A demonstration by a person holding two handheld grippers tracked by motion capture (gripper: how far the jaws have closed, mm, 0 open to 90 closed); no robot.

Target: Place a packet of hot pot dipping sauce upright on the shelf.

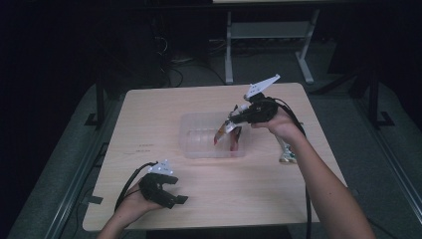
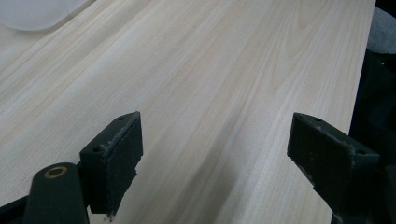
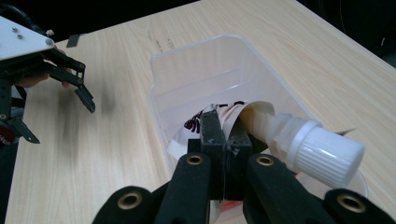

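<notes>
Wooden table (image 1: 149, 124), pouch (image 3: 219, 116) over tub (image 3: 196, 70)

Pouch (image 1: 226, 130) hangs above bin (image 1: 199, 149) on table (image 1: 149, 114).

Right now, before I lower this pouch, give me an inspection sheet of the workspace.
Surface: pale wooden table, bare over most of its top.
Job's things: clear plastic bin at mid-table; spouted pouch with a white screw cap held over the bin's right end.
Clutter: a small packet-like item on the table right of the bin; too dim to identify.
Tongs: right tongs shut on the pouch; left tongs open, above bare wood near the front edge.
Cables: black cables trail from both tongs toward the person.
Surroundings: dark room, a white table frame beyond, grey floor.
</notes>
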